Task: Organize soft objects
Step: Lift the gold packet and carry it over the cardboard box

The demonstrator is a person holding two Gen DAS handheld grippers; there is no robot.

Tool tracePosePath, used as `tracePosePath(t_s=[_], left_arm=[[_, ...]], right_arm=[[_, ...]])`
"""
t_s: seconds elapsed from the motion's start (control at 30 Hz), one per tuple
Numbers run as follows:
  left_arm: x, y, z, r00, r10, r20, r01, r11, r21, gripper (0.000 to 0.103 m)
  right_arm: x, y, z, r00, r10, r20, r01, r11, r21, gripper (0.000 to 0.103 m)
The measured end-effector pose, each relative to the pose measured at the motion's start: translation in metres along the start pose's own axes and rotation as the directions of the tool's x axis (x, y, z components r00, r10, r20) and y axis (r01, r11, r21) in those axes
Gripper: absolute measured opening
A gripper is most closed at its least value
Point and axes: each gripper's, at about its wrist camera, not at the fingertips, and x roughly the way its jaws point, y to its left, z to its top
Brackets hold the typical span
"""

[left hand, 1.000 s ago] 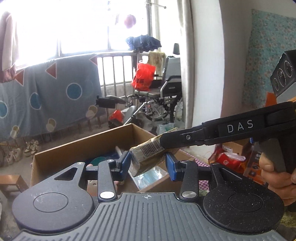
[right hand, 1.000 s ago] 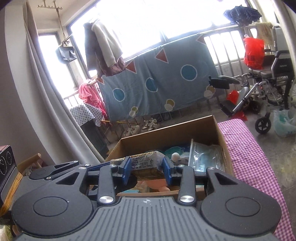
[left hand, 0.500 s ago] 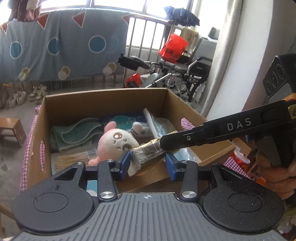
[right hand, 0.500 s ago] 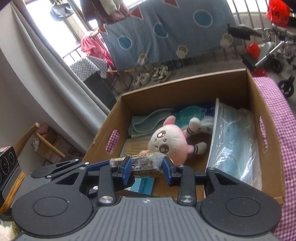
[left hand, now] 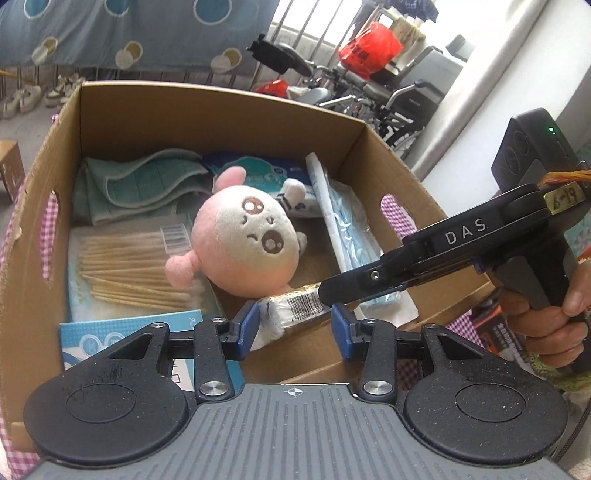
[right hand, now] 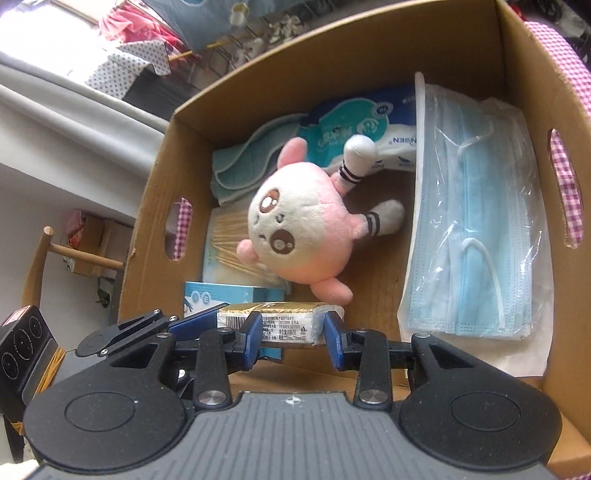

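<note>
A gold-wrapped tissue pack (left hand: 291, 312) (right hand: 284, 321) hangs just above the near inside edge of the cardboard box (left hand: 221, 107) (right hand: 517, 48). My left gripper (left hand: 293, 326) is shut on one end of it. My right gripper (right hand: 291, 341) is shut on the other end; in the left wrist view its black fingers (left hand: 354, 286) come in from the right. In the box lie a pink plush toy (left hand: 249, 242) (right hand: 295, 229), a bag of blue face masks (right hand: 472, 229), a green cloth (left hand: 140, 186), a tissue packet (right hand: 354, 125), cotton swabs (left hand: 129, 269) and a blue carton (left hand: 125, 332).
The box stands on a pink checked cloth (right hand: 554, 48). A wheelchair (left hand: 399, 92) and a hanging blue sheet (left hand: 129, 26) are behind the box. A wooden chair (right hand: 48, 251) stands to the left in the right wrist view.
Both grippers have tilted down and moved over the box with the tissue pack held between them. The pack now sits lower, near the box's front inside edge.
</note>
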Motion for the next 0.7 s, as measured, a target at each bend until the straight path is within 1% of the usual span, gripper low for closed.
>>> tracePosePath(t_s=[0.1,0.27,0.33,0.37,0.47,0.53,0.6,0.63,0.7], left_arm=[[0.005,0.002,0.000,1.000,-0.011,-0.019,0.011,1.000,-0.014,0.044],[0.007,0.005,0.001,1.000,-0.022,-0.022,0.021,0.999,-0.038,0.045],[0.007,0.006,0.001,0.999,-0.034,-0.020,0.034,0.999,-0.038,0.050],[0.006,0.005,0.001,0.999,-0.043,-0.018,0.042,0.998,-0.036,0.055],[0.002,0.003,0.000,0.998,-0.066,-0.010,0.065,0.998,-0.021,0.058],[-0.004,0.002,-0.002,0.997,-0.072,0.006,0.072,0.997,-0.013,0.063],[-0.011,0.001,-0.001,0.996,-0.090,0.017,0.090,0.996,-0.004,0.071],[-0.015,0.000,-0.002,0.995,-0.100,0.025,0.100,0.995,0.004,0.073],[-0.024,-0.001,-0.004,0.993,-0.114,0.044,0.113,0.993,0.026,0.083]], right_arm=[[0.003,-0.004,0.004,1.000,-0.011,-0.011,0.011,1.000,0.001,0.040],[0.005,-0.006,0.005,0.999,-0.034,0.005,0.034,0.999,-0.007,0.040],[0.007,-0.007,0.004,0.999,-0.054,0.001,0.054,0.998,-0.022,0.040],[0.008,-0.008,0.003,0.998,-0.058,-0.005,0.058,0.998,-0.023,0.040],[0.010,-0.009,-0.001,0.997,-0.070,-0.026,0.069,0.997,-0.026,0.040],[0.009,-0.008,-0.003,0.996,-0.084,-0.032,0.083,0.996,-0.034,0.040],[0.006,-0.007,-0.003,0.995,-0.099,-0.031,0.097,0.994,-0.040,0.040],[0.004,-0.006,-0.002,0.994,-0.103,-0.025,0.102,0.994,-0.045,0.040],[0.000,0.000,0.001,0.993,-0.121,-0.001,0.120,0.991,-0.058,0.040]])
